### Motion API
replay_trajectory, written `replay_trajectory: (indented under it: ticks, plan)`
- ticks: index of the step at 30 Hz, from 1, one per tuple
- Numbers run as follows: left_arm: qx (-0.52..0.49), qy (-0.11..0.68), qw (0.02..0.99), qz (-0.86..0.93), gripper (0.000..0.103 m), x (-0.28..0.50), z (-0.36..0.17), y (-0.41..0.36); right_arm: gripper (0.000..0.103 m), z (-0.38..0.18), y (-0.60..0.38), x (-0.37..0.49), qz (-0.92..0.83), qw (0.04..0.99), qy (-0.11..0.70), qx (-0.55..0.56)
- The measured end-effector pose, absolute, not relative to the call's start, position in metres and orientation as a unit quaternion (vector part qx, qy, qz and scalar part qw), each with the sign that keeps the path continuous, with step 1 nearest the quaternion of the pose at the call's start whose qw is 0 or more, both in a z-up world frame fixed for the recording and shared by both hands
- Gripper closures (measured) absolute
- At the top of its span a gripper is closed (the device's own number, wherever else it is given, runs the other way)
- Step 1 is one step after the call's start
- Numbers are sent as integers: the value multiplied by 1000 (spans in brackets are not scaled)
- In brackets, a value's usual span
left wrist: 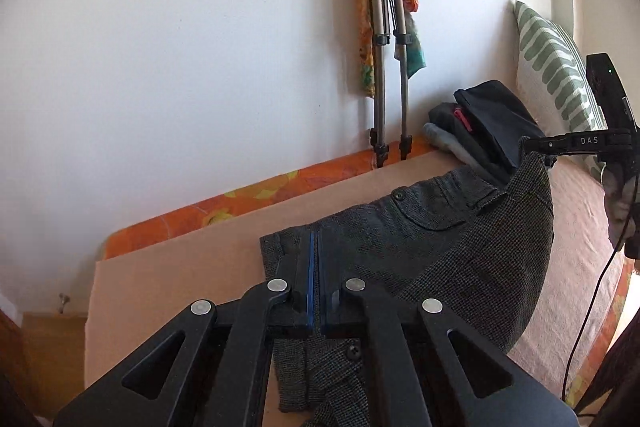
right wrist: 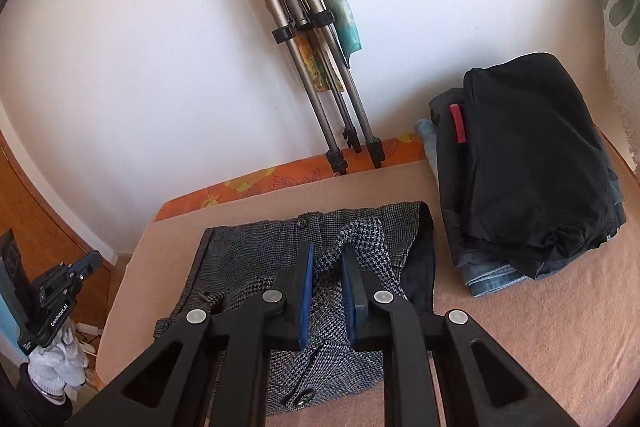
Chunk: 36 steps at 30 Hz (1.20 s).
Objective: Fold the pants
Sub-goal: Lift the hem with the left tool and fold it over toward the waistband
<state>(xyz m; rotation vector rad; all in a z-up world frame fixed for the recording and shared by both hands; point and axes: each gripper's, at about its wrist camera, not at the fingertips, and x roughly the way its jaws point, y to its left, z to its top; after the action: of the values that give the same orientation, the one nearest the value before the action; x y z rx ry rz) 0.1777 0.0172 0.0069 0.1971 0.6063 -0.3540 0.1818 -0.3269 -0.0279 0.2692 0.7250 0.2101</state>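
Pants (right wrist: 256,259): grey houndstooth trousers, lying partly folded on the pinkish bedspread (right wrist: 540,327); waistband button towards the wall, one edge lifted off the bed
Left gripper (left wrist: 314,247): blue-padded fingers (left wrist: 310,267) drawn almost together over the near part of the trousers; whether cloth is pinched between them cannot be told
Right gripper (right wrist: 326,259): fingers (right wrist: 306,287) clamped on a raised ridge of the houndstooth cloth, which stands up between the blue pads; in the left wrist view this gripper (left wrist: 532,147) holds the trousers' far edge up off the bedspread
Clothes pile (right wrist: 528,163): folded black garments over blue jeans, with a red tab showing, on the bedspread to the right of the trousers and well apart from them
Tripod (right wrist: 312,39): folded, leaning on the white wall behind the trousers, with a floral cloth hanging on it
Pillow (left wrist: 560,67): white with green marks, upright beyond the clothes pile
Mattress edge (right wrist: 280,179): orange floral print, between the bedspread and the wall
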Motion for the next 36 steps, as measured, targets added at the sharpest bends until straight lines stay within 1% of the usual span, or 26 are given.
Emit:
replay_trajectory:
  ticks: [5, 7, 8, 9, 14, 15, 17, 19, 23, 25, 26, 27, 28, 33, 36]
  plan:
    - [68, 365, 907, -200, 101, 179, -25, 34, 92, -58, -323, 205, 82, 916, 380, 97]
    - [37, 399, 893, -207, 85, 177, -41, 45, 92, -71, -328, 211, 75, 911, 393, 102]
    - [15, 414, 886, -210, 65, 176, -49, 51, 92, -76, -330, 213, 71, 909, 399, 101]
    - [-5, 422, 882, -211, 58, 174, -56, 57, 92, -81, -332, 213, 69, 907, 402, 100]
    - [-61, 471, 853, -218, 57, 172, -87, 65, 92, -92, -339, 211, 62, 906, 407, 97]
    - [-62, 476, 850, -215, 52, 173, -92, 63, 92, -93, -339, 210, 62, 906, 408, 97]
    - [-64, 490, 843, -212, 49, 180, -102, 57, 92, -93, -339, 208, 61, 907, 406, 96]
    - [-75, 501, 835, -216, 48, 185, -110, 52, 92, -92, -337, 205, 62, 909, 402, 88]
    - [-104, 490, 840, -208, 49, 191, -120, 49, 92, -91, -336, 200, 63, 912, 397, 82]
    - [-109, 479, 846, -208, 51, 188, -120, 46, 92, -93, -339, 199, 62, 911, 399, 91]
    - [-99, 468, 853, -207, 61, 186, -118, 43, 92, -94, -341, 198, 61, 910, 399, 94]
    - [-86, 458, 860, -206, 89, 183, -114, 40, 92, -95, -342, 198, 59, 909, 400, 96]
    - [-71, 449, 867, -202, 95, 181, -110, 37, 92, -96, -343, 197, 58, 909, 400, 97]
    - [-32, 396, 896, -198, 96, 172, -82, 33, 91, -96, -346, 190, 57, 909, 401, 97]
    - [-33, 366, 909, -195, 96, 171, -60, 38, 91, -92, -346, 185, 60, 909, 399, 99]
